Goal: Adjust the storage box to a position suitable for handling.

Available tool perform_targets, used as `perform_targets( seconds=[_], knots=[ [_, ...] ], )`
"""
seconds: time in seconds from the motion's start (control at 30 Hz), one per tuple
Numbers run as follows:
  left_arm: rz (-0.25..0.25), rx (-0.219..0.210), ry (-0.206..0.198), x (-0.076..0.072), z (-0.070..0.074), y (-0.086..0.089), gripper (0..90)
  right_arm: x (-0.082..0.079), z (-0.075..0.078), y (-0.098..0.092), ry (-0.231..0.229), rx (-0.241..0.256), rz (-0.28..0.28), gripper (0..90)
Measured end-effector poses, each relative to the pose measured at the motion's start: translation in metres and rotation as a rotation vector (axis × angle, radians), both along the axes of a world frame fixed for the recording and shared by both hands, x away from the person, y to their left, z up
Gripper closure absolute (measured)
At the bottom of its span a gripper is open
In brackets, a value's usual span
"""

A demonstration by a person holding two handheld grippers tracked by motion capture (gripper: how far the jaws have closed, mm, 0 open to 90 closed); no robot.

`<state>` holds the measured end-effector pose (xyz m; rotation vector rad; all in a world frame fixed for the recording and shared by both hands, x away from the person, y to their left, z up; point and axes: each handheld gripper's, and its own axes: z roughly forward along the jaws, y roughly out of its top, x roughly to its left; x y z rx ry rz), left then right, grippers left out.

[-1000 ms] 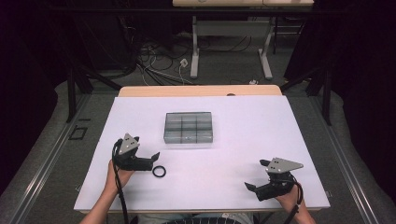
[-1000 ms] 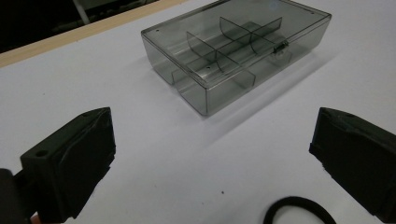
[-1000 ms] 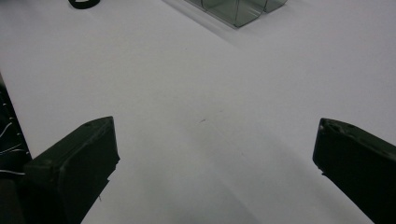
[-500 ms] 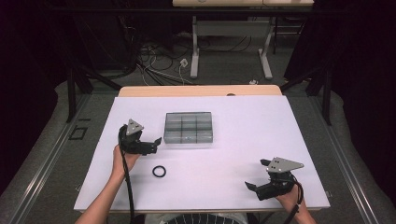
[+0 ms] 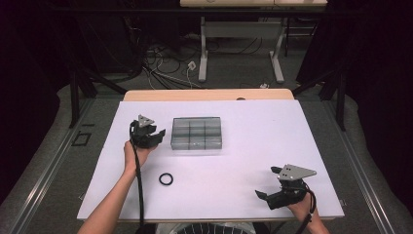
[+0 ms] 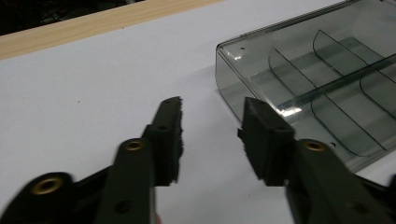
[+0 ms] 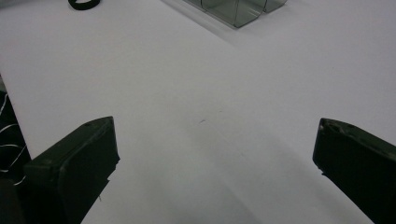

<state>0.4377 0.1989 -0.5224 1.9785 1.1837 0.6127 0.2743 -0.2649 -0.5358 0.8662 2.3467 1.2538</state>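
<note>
A clear plastic box with dividers point(image 5: 197, 134) sits at the middle of the white table point(image 5: 258, 141). My left gripper point(image 5: 161, 133) hovers just left of it, open, with nothing between its jaws. In the left gripper view the left gripper point(image 6: 212, 109) points at the box's near corner point(image 6: 233, 79), and the compartments that I see look empty. A small black ring point(image 5: 166, 179) lies flat on the table, nearer the person than the left gripper. At the front right, my right gripper point(image 5: 266, 183) rests wide open and holds nothing. The right gripper view shows the right gripper point(image 7: 215, 135) over bare table.
The ring point(image 7: 84, 3) and a corner of the box point(image 7: 233, 11) lie far off at the top of the right gripper view. A wooden edge point(image 5: 209, 94) borders the table's far side. Beyond it are desk legs point(image 5: 203, 53) and cables on the floor.
My left gripper has moved away from the ring, forward and a little right, up to the box's left side. The ring and the right gripper have stayed put.
</note>
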Motion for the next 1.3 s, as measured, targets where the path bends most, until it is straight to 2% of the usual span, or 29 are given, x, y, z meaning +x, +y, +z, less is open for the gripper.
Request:
perform_targets(
  seconds=[0.07, 0.1, 0.17, 0.2, 0.27, 0.47, 0.7, 0.87, 1.03, 1.07, 1.1, 1.17, 1.3],
  knots=[
    [-0.001, 0.007, -0.001, 0.002, -0.001, -0.001, 75.5, -0.001, 0.0, 0.001, 0.005, 0.003, -0.006, 0.0],
    [-0.007, 0.017, 0.019, 0.008, -0.003, -0.004, 81.7, -0.001, 0.0, 0.001, 0.005, 0.004, -0.008, 0.0],
    [-0.011, 0.009, 0.024, 0.01, -0.004, -0.006, 90.0, -0.001, 0.0, 0.001, 0.001, 0.001, -0.005, 0.0],
    [-0.024, 0.03, 0.039, 0.014, -0.007, -0.008, 90.0, -0.001, 0.0, 0.001, -0.001, 0.001, -0.003, 0.0],
    [-0.025, 0.024, 0.034, 0.016, -0.009, -0.01, 90.0, -0.001, 0.001, 0.002, -0.005, 0.002, 0.001, 0.0],
    [-0.034, 0.056, 0.067, 0.025, -0.016, -0.011, 90.0, -0.001, 0.001, 0.001, -0.005, -0.008, 0.004, 0.0],
    [-0.027, 0.048, 0.085, 0.033, -0.021, -0.012, 90.0, -0.002, 0.002, 0.001, -0.004, -0.009, -0.003, 0.0],
    [-0.057, 0.06, 0.092, 0.034, -0.023, -0.019, 90.0, -0.002, 0.0, 0.001, 0.009, -0.012, -0.007, 0.0],
    [-0.093, 0.066, 0.108, 0.034, -0.022, -0.023, 90.0, -0.004, 0.001, -0.001, 0.001, -0.01, -0.013, 0.0],
    [-0.091, 0.065, 0.094, 0.035, -0.023, -0.024, 90.0, -0.004, 0.001, -0.001, 0.004, -0.012, -0.009, 0.0],
    [-0.096, 0.059, 0.109, 0.034, -0.023, -0.025, 90.0, -0.004, 0.002, -0.001, -0.007, -0.009, -0.011, 0.0],
    [-0.079, 0.066, 0.099, 0.034, -0.024, -0.028, 90.0, -0.005, 0.002, 0.0, -0.003, -0.009, -0.011, 0.0],
    [-0.081, 0.037, 0.12, 0.034, -0.024, -0.026, 90.0, -0.004, 0.001, 0.0, 0.001, -0.01, -0.011, 0.0]
  ],
)
